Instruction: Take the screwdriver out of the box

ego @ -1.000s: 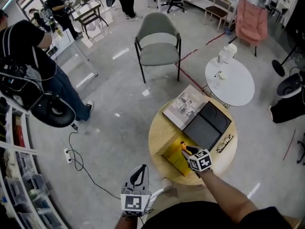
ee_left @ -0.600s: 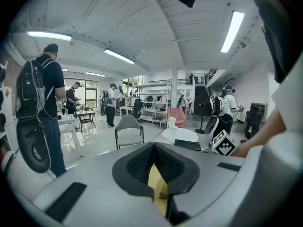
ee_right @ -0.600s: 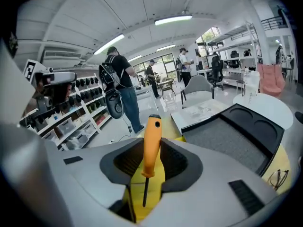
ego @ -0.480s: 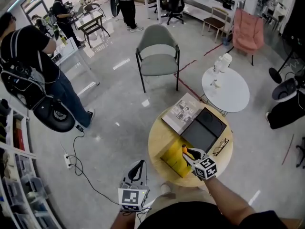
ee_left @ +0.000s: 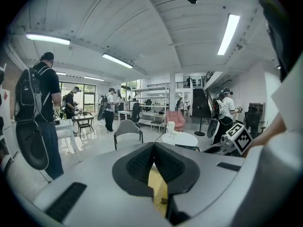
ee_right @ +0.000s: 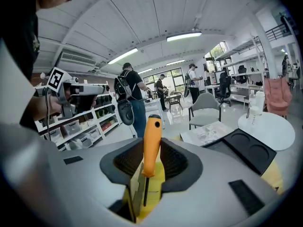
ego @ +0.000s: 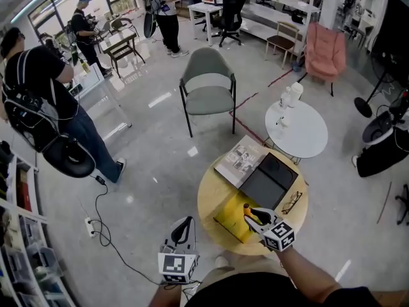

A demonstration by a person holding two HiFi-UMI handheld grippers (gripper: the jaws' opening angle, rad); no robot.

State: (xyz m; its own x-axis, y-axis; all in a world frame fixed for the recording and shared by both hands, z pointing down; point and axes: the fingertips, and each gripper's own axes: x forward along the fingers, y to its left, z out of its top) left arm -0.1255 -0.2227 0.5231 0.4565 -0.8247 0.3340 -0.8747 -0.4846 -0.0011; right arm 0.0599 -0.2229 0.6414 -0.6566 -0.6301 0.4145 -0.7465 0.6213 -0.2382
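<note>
My right gripper [ee_right: 150, 160] is shut on the orange handle of the screwdriver [ee_right: 150, 143], which stands upright with its dark shaft pointing down at the yellow box [ee_right: 154, 183]. From the head view the right gripper [ego: 254, 216] hovers over the open yellow box [ego: 231, 218] on the round wooden table [ego: 211, 197], the orange handle tip [ego: 246, 206] just showing. My left gripper [ego: 183, 230] hangs off the table's near left edge, over the floor. Its jaws [ee_left: 154, 167] are pressed together with nothing between them.
A black tray [ego: 270, 181] and an open magazine [ego: 238, 162] lie on the far half of the table, glasses [ego: 291, 201] at its right rim. Beyond are a grey chair [ego: 208, 85] and a white round table [ego: 297, 130]. People stand at the left; a cable [ego: 105, 226] trails on the floor.
My right gripper has risen with the screwdriver, lifting it up from the yellow box. The left gripper has risen slightly. The head view has shifted, so the table sits lower in the frame.
</note>
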